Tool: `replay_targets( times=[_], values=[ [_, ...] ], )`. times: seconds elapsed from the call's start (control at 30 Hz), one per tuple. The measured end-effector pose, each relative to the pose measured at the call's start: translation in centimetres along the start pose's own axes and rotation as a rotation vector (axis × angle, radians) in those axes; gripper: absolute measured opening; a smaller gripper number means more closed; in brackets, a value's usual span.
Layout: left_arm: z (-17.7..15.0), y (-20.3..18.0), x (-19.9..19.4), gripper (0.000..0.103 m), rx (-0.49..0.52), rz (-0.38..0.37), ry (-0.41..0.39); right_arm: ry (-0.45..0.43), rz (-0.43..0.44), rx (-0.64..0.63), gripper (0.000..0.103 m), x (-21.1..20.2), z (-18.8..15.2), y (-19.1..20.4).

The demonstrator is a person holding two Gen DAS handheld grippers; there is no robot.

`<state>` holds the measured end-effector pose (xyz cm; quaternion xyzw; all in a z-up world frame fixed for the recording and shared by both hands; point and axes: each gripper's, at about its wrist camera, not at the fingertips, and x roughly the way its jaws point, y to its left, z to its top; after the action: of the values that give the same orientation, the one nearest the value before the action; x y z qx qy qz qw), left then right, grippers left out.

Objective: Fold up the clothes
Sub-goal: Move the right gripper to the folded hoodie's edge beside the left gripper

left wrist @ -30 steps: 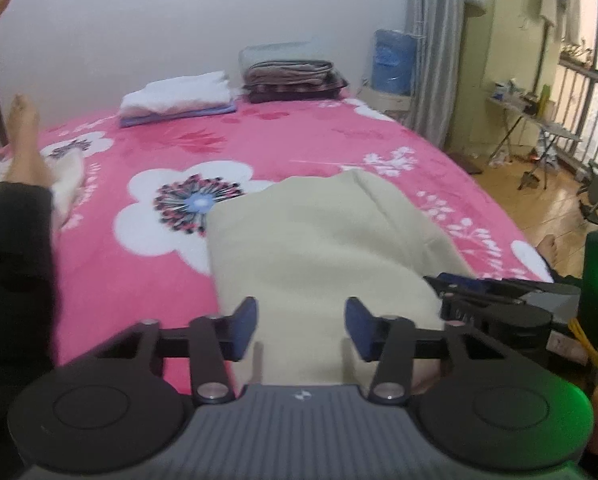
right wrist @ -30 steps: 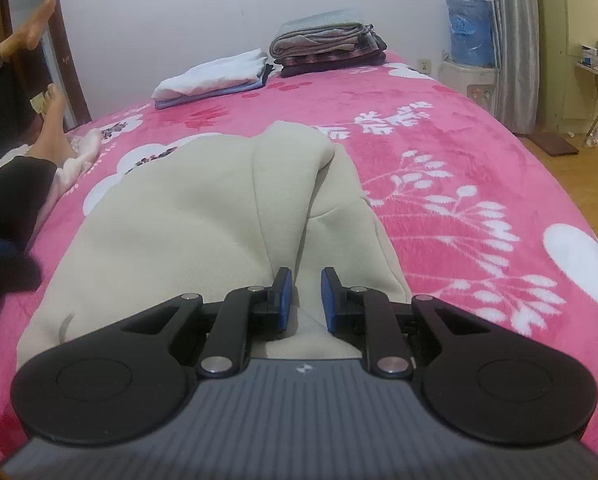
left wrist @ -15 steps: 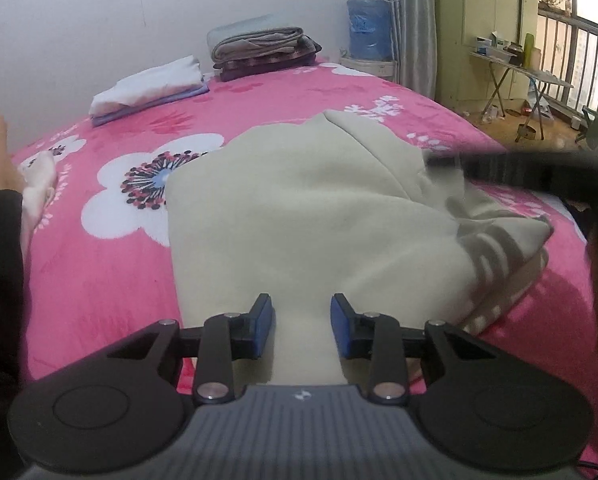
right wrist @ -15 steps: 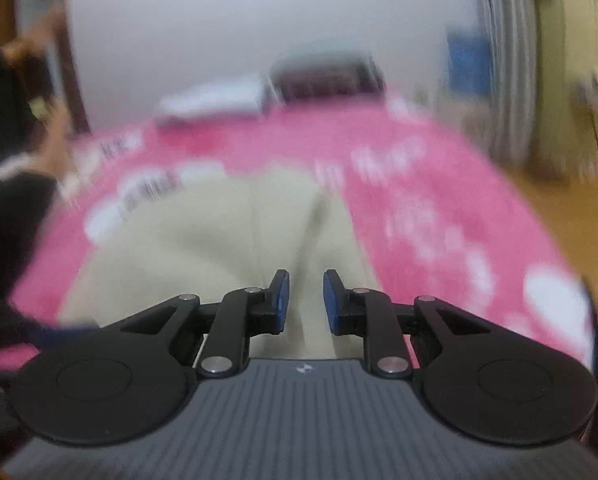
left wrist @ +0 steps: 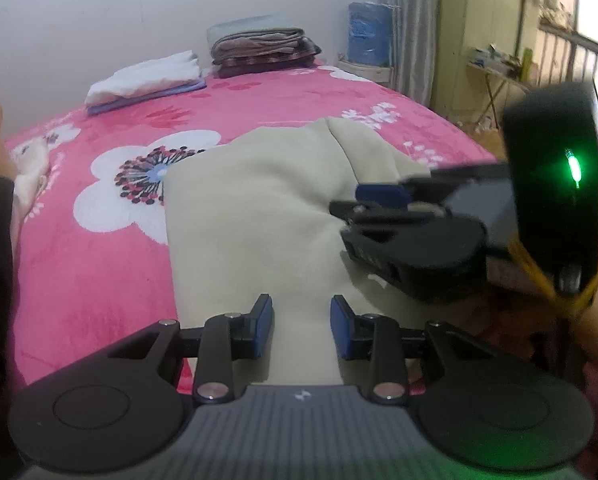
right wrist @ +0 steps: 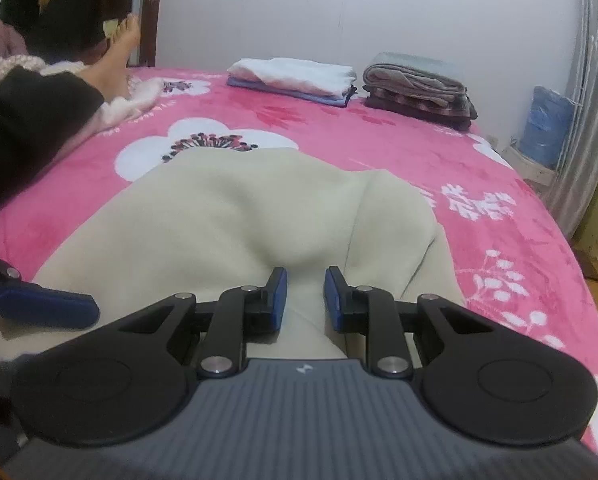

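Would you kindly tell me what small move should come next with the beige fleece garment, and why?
Probably close the left gripper on the near edge of the beige fleece garment: its jaws stand open over that hem, the right gripper is also open, and nothing is held.

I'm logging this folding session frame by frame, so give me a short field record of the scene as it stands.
garment: beige garment, partly folded, lying on the bed
surface: pink floral blanket
left hand-held gripper: open, over the garment's near edge
right hand-held gripper: open, fabric between its fingers, not clamped
finished stacks: white pile and brown pile by the far wall
bystander: bare foot at far left
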<state>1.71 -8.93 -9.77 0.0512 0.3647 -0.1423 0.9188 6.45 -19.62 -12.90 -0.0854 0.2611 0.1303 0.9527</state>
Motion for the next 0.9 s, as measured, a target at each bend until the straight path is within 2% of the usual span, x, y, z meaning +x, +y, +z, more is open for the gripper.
replay_targets(
  times=[0.13,0.27,0.33,0.4,0.5,0.6,0.73,0.77,0.83,0.9],
  values=[
    [2.2,0.4,-1.2,0.032,-0.011,-0.002,-0.077,-0.005,0.031,0.061,0.020,-0.2,0.0,-1.0],
    [4.8,1.3,1.0,0.032,-0.028,0.035,-0.089,-0.007,0.036,0.076,0.020,-0.4,-0.2,-1.0],
    [5.0,2.1,3.2,0.032,-0.064,0.026,-0.053,-0.004,0.040,0.080,0.020,-0.4,-0.2,-1.0],
    [4.0,2.7,5.3,0.033,-0.068,0.008,-0.053,0.002,0.043,0.081,0.020,-0.3,-0.1,-1.0],
    [3.4,2.7,5.4,0.032,-0.059,0.003,-0.081,0.012,0.047,0.082,0.020,-0.3,0.1,-1.1],
    [3.5,3.6,5.4,0.033,-0.123,-0.031,-0.077,0.026,0.052,0.080,0.020,-0.2,0.4,-1.1],
    [3.8,5.4,5.6,0.033,-0.250,-0.099,-0.070,0.117,0.040,-0.072,0.021,0.0,3.4,-0.3],
    [3.8,5.8,5.8,0.033,-0.270,-0.114,-0.065,0.106,0.023,-0.133,0.021,-0.1,4.0,0.2],
    [3.6,5.4,5.7,0.034,-0.237,-0.100,-0.072,0.071,-0.001,-0.184,0.022,-0.2,5.2,0.3],
    [3.6,4.7,5.7,0.034,-0.185,-0.074,-0.079,0.047,-0.018,-0.121,0.022,0.2,6.3,-1.1]
  ],
)
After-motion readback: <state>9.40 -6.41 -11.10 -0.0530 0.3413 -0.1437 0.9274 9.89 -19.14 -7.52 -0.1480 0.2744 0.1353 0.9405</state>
